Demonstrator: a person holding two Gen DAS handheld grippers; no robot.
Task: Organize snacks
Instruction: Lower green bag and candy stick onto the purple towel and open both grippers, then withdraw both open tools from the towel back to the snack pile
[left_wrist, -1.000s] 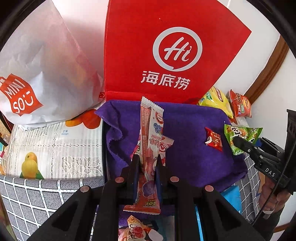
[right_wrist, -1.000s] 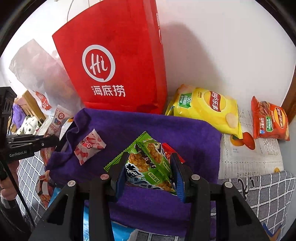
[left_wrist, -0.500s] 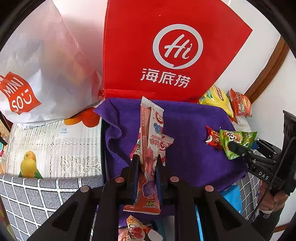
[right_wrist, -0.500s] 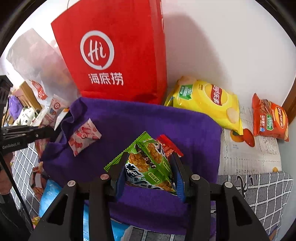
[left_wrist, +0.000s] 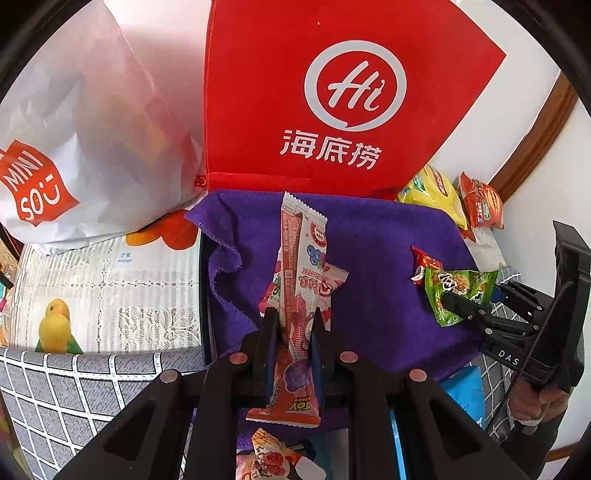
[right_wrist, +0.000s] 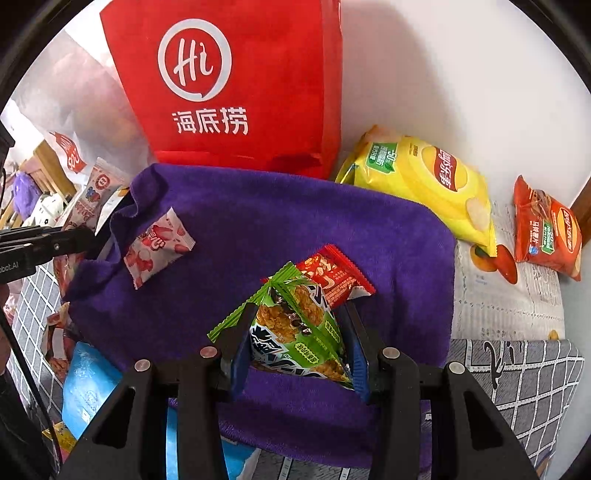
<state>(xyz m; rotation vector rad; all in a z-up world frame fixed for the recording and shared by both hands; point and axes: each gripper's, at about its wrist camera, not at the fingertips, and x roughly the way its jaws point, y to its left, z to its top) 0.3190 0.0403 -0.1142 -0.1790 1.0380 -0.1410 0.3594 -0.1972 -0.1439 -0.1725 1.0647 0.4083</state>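
Note:
My left gripper (left_wrist: 291, 317) is shut on a long pink and white snack stick (left_wrist: 301, 280), held upright over the purple cloth (left_wrist: 369, 236). A small pink and white packet (left_wrist: 332, 280) lies on the cloth behind the stick. My right gripper (right_wrist: 299, 314) is shut on a green snack packet (right_wrist: 295, 325), low over the purple cloth (right_wrist: 258, 221), right beside a small red packet (right_wrist: 336, 273). In the left wrist view the right gripper (left_wrist: 448, 301) holds the green packet (left_wrist: 458, 291) next to the red packet (left_wrist: 424, 264). The pink and white packet (right_wrist: 155, 247) lies at the cloth's left.
A red tote bag (left_wrist: 332, 92) and a white shopping bag (left_wrist: 74, 140) stand behind the cloth. A yellow chip bag (right_wrist: 424, 184) and an orange snack bag (right_wrist: 546, 232) lie at the right by the wall. More packets (left_wrist: 277, 458) and a blue pack (right_wrist: 88, 387) lie near the front.
My right gripper has come down and inward with the green packet, which now sits right beside the small red packet. The left gripper and its stick have not moved.

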